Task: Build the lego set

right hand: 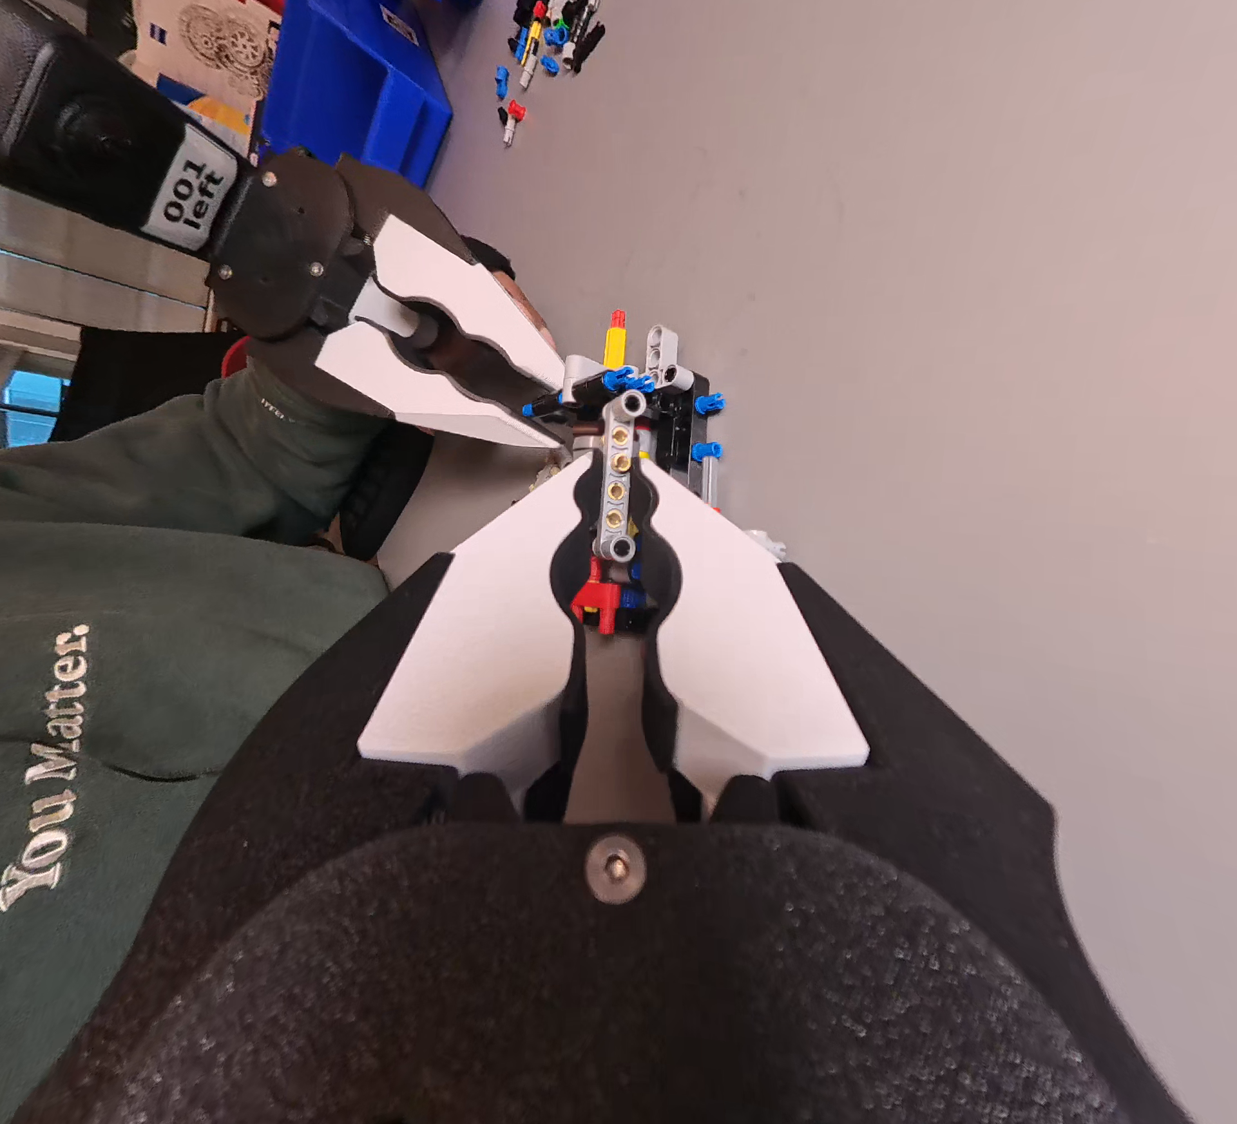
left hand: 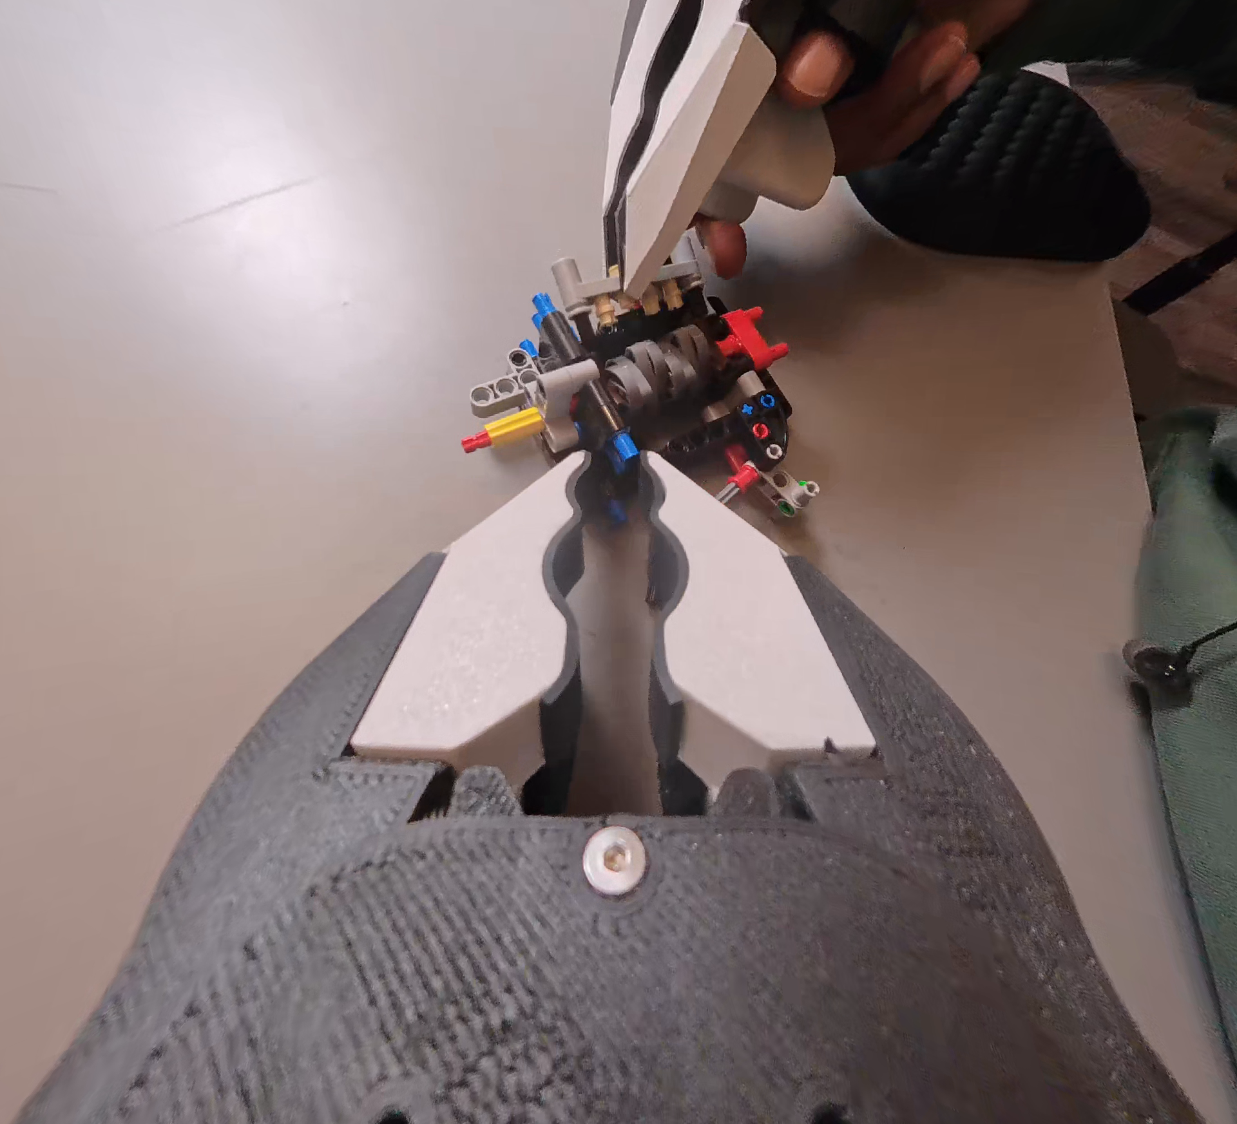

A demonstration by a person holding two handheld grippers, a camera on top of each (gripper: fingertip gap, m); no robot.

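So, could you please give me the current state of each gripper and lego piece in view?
Left gripper: closed on the near end of the black-and-grey lego assembly, which sits on the table.
Right gripper: shut on the light grey holed beam with tan pins, held over the assembly.
Small white connector with green pins: loose on the table.
Pile of spare pieces: unused, far off.

Bins [right hand: 361,41]: blue, stacked at table's [right hand: 937,222] far edge.
Box [right hand: 194,34]: cardboard, beside bins.
Cloth [left hand: 1191,623]: green, off table's [left hand: 201,356] edge.
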